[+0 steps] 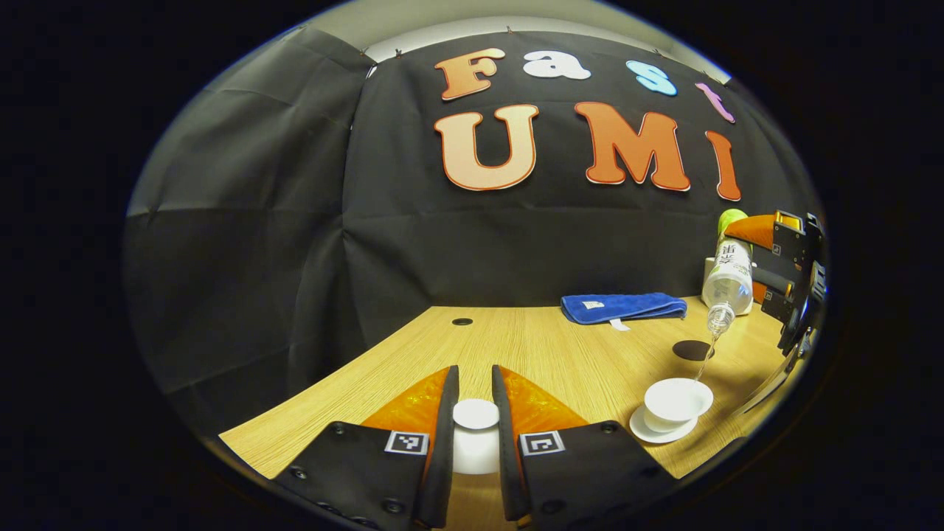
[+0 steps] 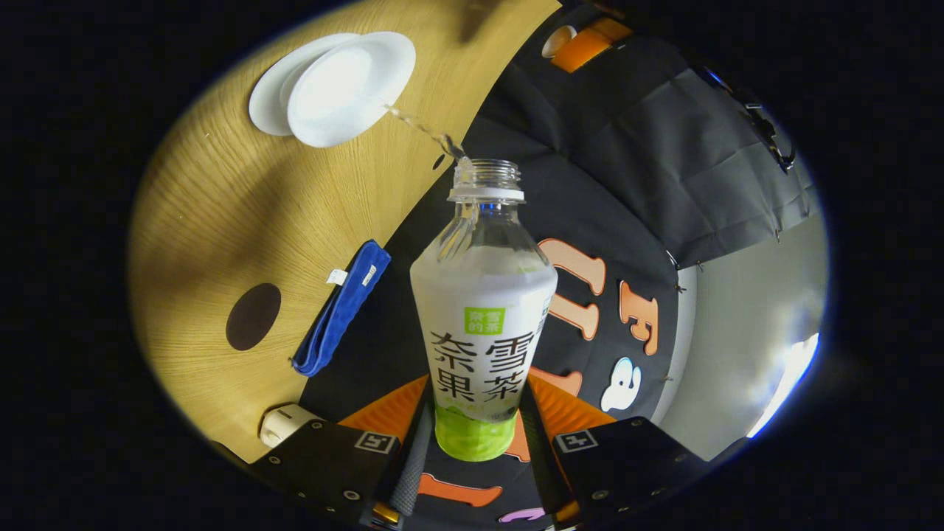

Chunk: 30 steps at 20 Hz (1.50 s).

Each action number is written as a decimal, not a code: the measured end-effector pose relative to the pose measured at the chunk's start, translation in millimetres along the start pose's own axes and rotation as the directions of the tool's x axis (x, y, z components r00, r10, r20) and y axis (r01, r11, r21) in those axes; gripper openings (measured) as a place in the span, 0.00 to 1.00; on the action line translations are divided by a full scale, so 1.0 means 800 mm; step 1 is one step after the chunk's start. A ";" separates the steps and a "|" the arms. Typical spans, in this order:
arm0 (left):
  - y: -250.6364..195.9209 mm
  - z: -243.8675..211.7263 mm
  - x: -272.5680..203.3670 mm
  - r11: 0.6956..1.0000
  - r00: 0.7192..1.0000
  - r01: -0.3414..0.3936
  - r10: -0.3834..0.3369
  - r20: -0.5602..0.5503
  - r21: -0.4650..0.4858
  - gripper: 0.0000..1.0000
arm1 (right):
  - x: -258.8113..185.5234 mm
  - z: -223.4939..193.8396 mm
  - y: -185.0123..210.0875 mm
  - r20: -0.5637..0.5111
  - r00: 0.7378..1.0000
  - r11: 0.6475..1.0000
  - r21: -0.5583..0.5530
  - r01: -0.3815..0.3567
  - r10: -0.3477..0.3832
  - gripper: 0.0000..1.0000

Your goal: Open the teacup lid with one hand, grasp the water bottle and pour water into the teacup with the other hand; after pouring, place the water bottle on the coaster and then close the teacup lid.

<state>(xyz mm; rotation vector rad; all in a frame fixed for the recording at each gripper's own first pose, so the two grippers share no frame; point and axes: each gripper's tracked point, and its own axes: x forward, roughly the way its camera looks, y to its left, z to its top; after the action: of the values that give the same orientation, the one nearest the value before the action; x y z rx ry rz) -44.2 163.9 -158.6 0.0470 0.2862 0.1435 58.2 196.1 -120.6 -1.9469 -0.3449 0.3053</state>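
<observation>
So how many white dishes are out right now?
3: the lid held between the left gripper's fingers, the cup taking the pour, and the saucer under it. None seems hidden.

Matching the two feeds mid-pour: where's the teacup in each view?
Left gripper view: teacup low right on its saucer, under the tilted bottle.
Right gripper view: teacup top left, beyond the bottle mouth.
Shared landmark: blue cloth on the table.
</observation>
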 end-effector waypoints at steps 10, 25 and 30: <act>0.006 0.004 -0.013 1.000 1.000 -0.011 0.011 0.006 0.013 0.29 | 0.003 0.012 -0.018 0.052 0.997 0.995 -0.084 0.057 -0.053 0.63; -0.018 0.012 -0.022 0.999 1.000 0.021 -0.021 0.016 0.031 0.31 | -0.015 0.061 0.015 0.127 0.992 0.998 -0.058 0.019 -0.012 0.63; -0.027 0.016 -0.024 0.999 0.999 0.030 -0.031 0.017 0.036 0.31 | -0.020 0.061 0.022 0.130 0.991 0.998 -0.062 0.025 -0.017 0.63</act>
<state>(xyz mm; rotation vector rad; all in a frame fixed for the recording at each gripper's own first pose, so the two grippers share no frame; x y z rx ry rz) -55.9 138.9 -142.3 0.0794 0.2714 0.1077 27.1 225.0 -154.3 -1.9894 -0.4645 0.4127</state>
